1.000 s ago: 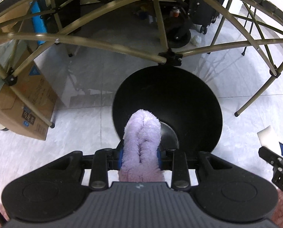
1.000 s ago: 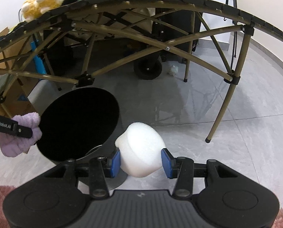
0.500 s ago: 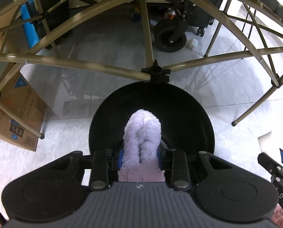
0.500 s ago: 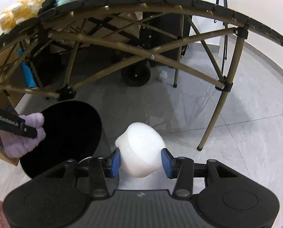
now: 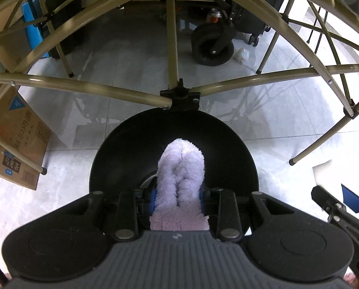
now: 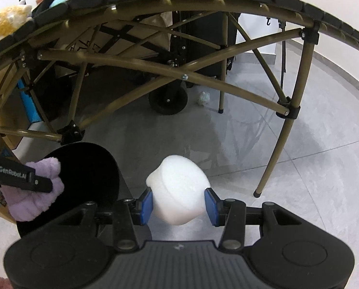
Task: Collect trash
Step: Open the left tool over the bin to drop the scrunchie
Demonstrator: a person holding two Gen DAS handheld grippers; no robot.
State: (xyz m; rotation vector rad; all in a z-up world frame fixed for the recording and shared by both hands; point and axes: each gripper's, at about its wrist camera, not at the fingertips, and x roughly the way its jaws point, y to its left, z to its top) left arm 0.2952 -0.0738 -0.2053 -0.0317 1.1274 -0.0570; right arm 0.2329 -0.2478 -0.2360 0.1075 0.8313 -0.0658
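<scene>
Readable marks: one brand name and some partly legible box print.
"GenRobot.AI" runs in white along the black left tool [image 6: 22,177]; the cardboard box [image 5: 15,144] on the floor carries Chinese characters, too distorted to read with confidence.

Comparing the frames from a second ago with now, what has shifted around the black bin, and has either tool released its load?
Both tools have moved sideways: in the left wrist view the black bin now sits centred under the left tool and its purple fluffy cloth; in the right wrist view the bin has slid to the left edge. Nothing released: the right tool still clamps the white foam piece. The crumpled paper on the floor stays put.
</scene>
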